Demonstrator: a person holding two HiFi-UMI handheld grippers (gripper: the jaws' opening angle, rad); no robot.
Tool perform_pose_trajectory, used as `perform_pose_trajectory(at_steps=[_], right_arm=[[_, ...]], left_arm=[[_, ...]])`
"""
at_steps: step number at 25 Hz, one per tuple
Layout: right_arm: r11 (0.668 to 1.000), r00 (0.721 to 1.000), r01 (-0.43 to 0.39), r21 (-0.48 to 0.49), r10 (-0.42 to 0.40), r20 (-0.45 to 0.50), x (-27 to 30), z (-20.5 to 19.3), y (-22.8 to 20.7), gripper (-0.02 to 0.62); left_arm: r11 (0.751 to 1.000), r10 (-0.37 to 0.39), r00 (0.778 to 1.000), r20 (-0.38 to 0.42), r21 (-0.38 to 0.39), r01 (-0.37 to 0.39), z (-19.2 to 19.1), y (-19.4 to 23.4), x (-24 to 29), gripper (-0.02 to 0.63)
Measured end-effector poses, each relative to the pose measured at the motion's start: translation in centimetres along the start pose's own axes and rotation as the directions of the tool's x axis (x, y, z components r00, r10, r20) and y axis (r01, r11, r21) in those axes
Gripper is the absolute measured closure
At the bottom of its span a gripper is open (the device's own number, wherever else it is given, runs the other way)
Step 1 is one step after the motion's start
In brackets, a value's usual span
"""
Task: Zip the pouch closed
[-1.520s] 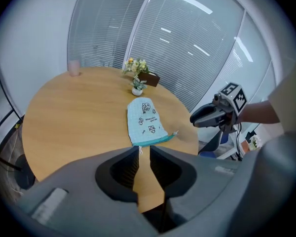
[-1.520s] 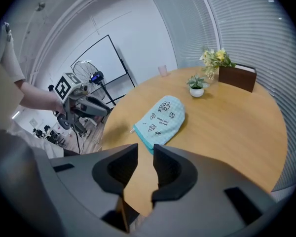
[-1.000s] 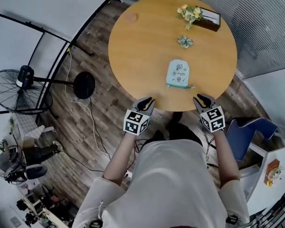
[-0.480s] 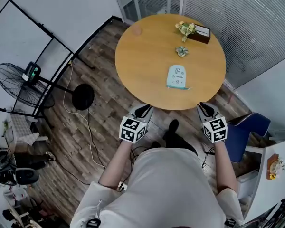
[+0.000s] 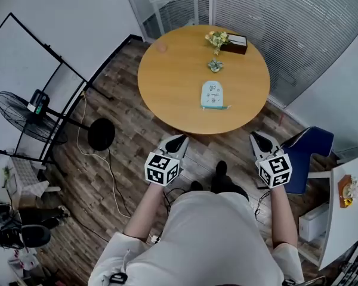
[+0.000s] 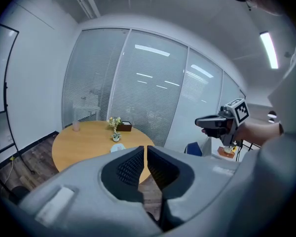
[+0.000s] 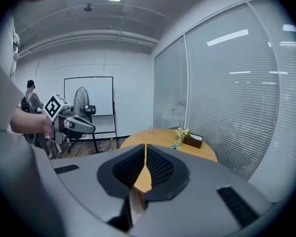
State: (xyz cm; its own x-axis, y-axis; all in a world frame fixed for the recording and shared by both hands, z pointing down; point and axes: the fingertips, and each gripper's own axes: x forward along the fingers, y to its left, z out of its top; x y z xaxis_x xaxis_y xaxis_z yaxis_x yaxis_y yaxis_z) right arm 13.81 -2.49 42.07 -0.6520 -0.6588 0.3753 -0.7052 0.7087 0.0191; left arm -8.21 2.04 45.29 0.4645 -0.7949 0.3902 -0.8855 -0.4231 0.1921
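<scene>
A pale blue pouch lies flat on the round wooden table, near its front edge; it also shows small in the left gripper view. Both grippers hang in the air short of the table, well apart from the pouch. My left gripper points at the table with its jaws together and nothing in them. My right gripper has just been closing; its tips meet with nothing between them. In the right gripper view the jaws hide the pouch.
At the table's far side stand a flower box, a small plant and a pink cup. A blue chair stands at the right, a fan and a round stand base at the left. Cables lie on the wooden floor.
Both grippers have risen and drawn back from the table's near edge. The table and pouch now look smaller and farther away in the head view.
</scene>
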Motion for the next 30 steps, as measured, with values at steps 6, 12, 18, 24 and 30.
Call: perform_pose_trajectory(at_steps=[6,12,18,24,30], right_arm=[[0.999,0.996,-0.012,0.037,0.009,0.083,-2.8,1.5,-0.6,0.589],[0.997,0.99,-0.042,0.062,0.033,0.14,-4.8,3.2,-2.5,0.589],[0.998,0.985,-0.069,0.013,0.066,0.162,-5.3,3.6,-3.4,0.592],[0.995,0.982,-0.093,0.023,0.088,0.164,-5.3,3.7,-3.5,0.591],[0.995,0.983,-0.1,0.032,0.093,0.16,-5.3,3.2,-3.8,0.591]], left_arm=[[1.0,-0.002,0.999,0.049,0.011,0.001,1.9,-2.2,-1.2,0.584],[1.0,0.031,0.992,0.126,-0.003,-0.031,4.1,-4.3,-2.3,0.588],[0.997,0.077,0.985,0.156,-0.023,-0.074,4.2,-5.8,-2.9,0.588],[0.993,0.111,0.979,0.174,-0.06,-0.102,4.7,-6.0,-2.8,0.588],[0.99,0.138,0.97,0.198,-0.055,-0.129,5.6,-6.1,-3.3,0.588]])
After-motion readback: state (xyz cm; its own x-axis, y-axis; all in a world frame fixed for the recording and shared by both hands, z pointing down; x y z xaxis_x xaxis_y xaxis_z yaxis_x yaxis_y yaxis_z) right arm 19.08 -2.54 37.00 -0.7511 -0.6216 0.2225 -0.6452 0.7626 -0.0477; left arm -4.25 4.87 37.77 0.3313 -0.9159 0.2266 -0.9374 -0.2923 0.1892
